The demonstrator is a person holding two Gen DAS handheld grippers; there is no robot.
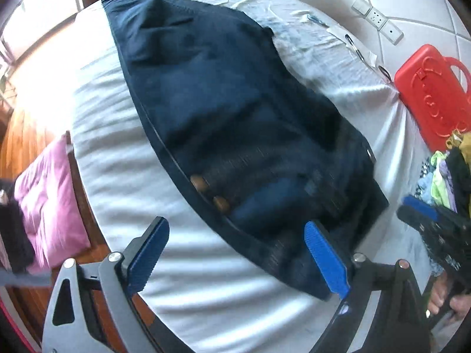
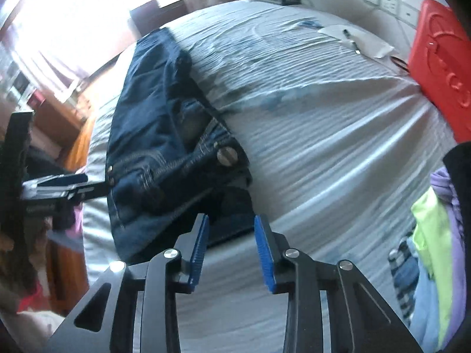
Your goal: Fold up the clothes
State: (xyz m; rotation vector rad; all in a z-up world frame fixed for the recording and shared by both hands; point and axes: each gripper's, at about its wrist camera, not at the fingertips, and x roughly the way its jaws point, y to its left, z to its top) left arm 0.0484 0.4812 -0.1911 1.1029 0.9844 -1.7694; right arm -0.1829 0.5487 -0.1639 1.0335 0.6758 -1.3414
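Observation:
Dark blue jeans lie stretched out on a white bed sheet, the waist end nearest me and the legs running away. My left gripper hangs open and wide above the waist end, its right finger over the denim, its left over bare sheet, nothing held. In the right wrist view the jeans show their metal waist button. My right gripper stands open with a narrow gap. Its tips straddle the near waist edge, and the pads do not press the cloth. A hand holds it.
A red plastic case leans at the bed's right side. A pile of coloured clothes lies by my right gripper. Papers and pens lie at the far corner. A pink cushion is left of the bed on the wooden floor.

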